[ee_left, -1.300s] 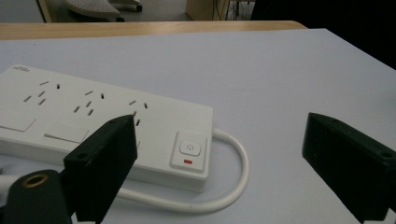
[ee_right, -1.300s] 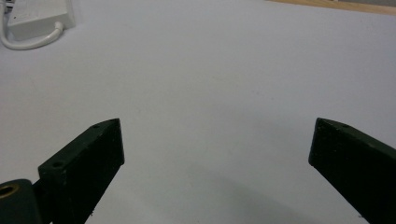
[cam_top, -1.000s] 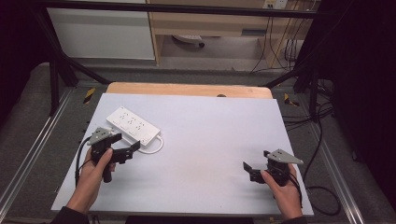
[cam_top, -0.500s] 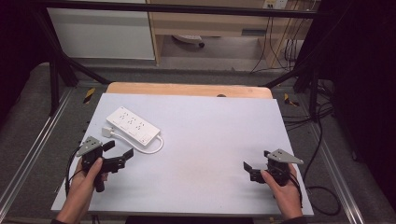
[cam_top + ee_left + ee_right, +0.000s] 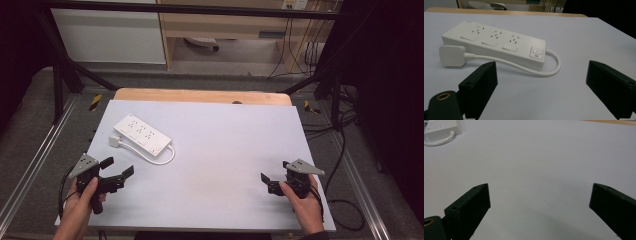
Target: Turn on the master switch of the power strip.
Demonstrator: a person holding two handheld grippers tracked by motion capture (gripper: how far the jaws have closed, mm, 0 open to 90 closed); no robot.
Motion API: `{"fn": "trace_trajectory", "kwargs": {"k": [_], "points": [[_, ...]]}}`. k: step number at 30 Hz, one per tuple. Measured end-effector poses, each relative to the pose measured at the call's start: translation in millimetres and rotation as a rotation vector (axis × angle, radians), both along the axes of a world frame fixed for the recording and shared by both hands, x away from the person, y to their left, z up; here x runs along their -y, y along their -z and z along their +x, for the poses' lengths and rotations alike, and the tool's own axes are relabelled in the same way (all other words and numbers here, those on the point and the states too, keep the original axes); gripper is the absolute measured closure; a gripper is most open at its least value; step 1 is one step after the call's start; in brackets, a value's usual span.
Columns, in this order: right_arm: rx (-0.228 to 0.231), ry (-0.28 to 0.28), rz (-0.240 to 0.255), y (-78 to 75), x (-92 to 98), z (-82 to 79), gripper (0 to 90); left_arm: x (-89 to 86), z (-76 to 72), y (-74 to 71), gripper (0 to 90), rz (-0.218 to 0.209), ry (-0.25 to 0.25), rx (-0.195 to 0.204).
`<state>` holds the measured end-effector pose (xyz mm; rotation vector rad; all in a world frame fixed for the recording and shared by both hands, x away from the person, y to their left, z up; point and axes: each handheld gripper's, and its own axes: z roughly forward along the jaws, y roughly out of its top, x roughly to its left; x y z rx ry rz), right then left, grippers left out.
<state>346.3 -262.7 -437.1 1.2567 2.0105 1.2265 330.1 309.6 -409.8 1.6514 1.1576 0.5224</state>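
Writing on power strip [image 5: 499, 45] unreadable; left gripper [image 5: 541, 82] and right gripper [image 5: 540, 205] fingers wide apart, empty.

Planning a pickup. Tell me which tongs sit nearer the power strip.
The left tongs, at the table's near left corner, just short of the white power strip. The right tongs sit far across, at the near right.

Item count, as seen from beside table:
One table [image 5: 225, 145], pale grey top.
One white power strip [image 5: 142, 134]: three sockets visible in left gripper view, one switch [image 5: 536, 52], one cord [image 5: 552, 67], one plug [image 5: 451, 55].
Two handheld grippers: left gripper [image 5: 119, 170], right gripper [image 5: 266, 182]; two black jaws each.
Two hands.
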Motion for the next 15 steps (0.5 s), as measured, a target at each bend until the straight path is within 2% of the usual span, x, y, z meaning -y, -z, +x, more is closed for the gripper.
{"fn": "trace_trajectory", "kwargs": {"k": [8,15], "points": [[0.000,0.004,-0.002,0.5,0.9,0.4,3.6,-14.8,-4.1,6.0,11.4,-0.002,-0.025,0.012],[-0.009,0.003,-0.006,1.4,1.5,1.2,3.4,-20.6,-6.7,12.1,10.4,0.012,-0.028,-0.001]]}}
